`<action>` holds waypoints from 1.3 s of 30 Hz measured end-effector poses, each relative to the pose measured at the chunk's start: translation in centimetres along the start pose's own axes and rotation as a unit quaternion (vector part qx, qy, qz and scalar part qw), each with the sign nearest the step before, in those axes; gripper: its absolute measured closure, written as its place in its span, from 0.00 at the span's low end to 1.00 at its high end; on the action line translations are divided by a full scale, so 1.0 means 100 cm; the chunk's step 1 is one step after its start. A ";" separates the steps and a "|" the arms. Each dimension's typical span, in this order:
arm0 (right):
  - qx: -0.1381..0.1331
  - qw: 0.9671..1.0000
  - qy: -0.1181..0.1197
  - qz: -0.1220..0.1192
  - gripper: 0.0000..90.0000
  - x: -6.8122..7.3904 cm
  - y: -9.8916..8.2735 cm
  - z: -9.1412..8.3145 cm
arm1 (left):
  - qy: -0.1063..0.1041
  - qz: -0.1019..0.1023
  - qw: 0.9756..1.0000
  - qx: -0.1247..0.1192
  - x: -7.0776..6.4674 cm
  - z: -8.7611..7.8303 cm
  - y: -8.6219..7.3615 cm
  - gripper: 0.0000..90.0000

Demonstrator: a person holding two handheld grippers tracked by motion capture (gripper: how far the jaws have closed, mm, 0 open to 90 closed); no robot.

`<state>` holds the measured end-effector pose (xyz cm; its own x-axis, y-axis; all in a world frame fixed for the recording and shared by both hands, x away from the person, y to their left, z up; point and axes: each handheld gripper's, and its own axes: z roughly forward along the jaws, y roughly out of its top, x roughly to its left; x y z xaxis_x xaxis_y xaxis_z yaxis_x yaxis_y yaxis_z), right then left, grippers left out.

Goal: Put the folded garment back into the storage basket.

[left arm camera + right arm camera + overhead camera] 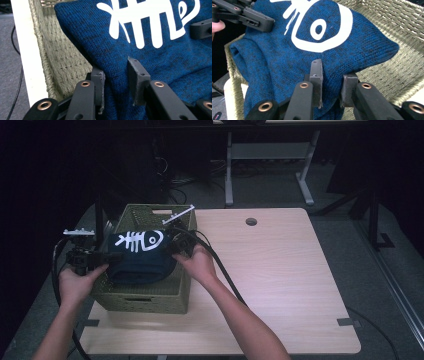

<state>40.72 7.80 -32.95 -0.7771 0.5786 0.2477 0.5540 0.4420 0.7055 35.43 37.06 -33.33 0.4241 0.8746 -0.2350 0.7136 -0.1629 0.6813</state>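
A dim room with dark floor surrounds a pale wooden desk; a metal-legged bench stands behind it. At the desk's left end sits a green woven basket. I hold a folded blue knitted sweater, printed with a white fish skeleton, over the basket's open top, its lower folds sagging inside. My left tongs are closed on the sweater's left edge, fabric pinched between the pads. My right tongs are likewise clamped on a fold at the right edge, near the fish's head. In the right gripper view, the basket's woven wall lies just behind the sweater.
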 end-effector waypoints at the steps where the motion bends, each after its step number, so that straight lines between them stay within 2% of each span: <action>1: 0.001 1.000 -0.001 0.002 0.84 0.000 0.000 0.001 | 0.001 0.002 1.000 0.006 0.001 0.001 0.000 0.77; 22: 0.016 1.000 -0.003 0.009 0.81 -0.006 -0.013 0.018 | 0.010 0.004 0.999 0.033 0.005 0.018 -0.007 0.75; 39: 0.024 1.000 -0.003 0.008 0.79 -0.009 -0.016 0.020 | 0.020 0.006 0.999 0.043 0.006 0.023 -0.007 0.73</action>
<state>41.09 7.97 -35.64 -0.7662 0.5898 0.2552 0.5803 0.4644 0.6690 36.47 36.68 -35.52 0.4112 0.8896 -0.1990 0.7544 -0.2096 0.6220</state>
